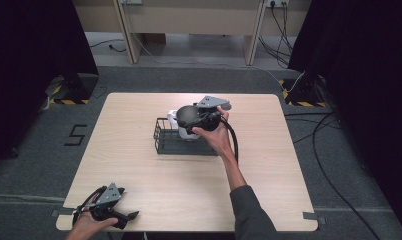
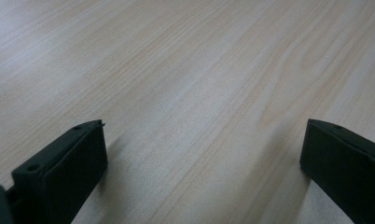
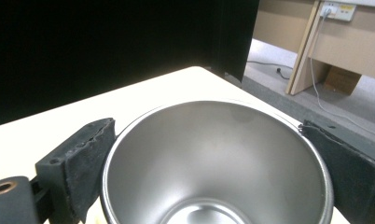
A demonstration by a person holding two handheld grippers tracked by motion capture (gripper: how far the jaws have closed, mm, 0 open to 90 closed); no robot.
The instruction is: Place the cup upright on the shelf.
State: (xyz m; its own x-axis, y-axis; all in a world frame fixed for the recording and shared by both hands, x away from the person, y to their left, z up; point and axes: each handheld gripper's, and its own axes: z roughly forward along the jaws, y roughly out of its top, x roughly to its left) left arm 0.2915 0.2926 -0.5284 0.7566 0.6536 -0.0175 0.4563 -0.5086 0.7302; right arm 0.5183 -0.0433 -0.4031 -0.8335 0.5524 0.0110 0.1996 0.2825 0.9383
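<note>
My right gripper [image 1: 199,120] hangs over a black wire basket [image 1: 161,142] at the middle of the table. Its jaws press on both sides of the rim of a steel cup [image 3: 213,163], whose shiny inside faces the right gripper view. From above, the cup [image 1: 188,116] looks dark and tilted just above the basket. A white object [image 1: 173,119] sits in the basket's far left part, partly hidden by the cup. My left gripper [image 1: 129,219] rests low at the table's front left corner, its jaws wide apart over bare wood [image 2: 199,93], holding nothing.
The light wooden table [image 1: 189,180] stands on grey carpet. Black curtains hang at both sides, and cables [image 1: 334,150] trail on the floor to the right. Desk legs [image 1: 129,35] stand behind the table.
</note>
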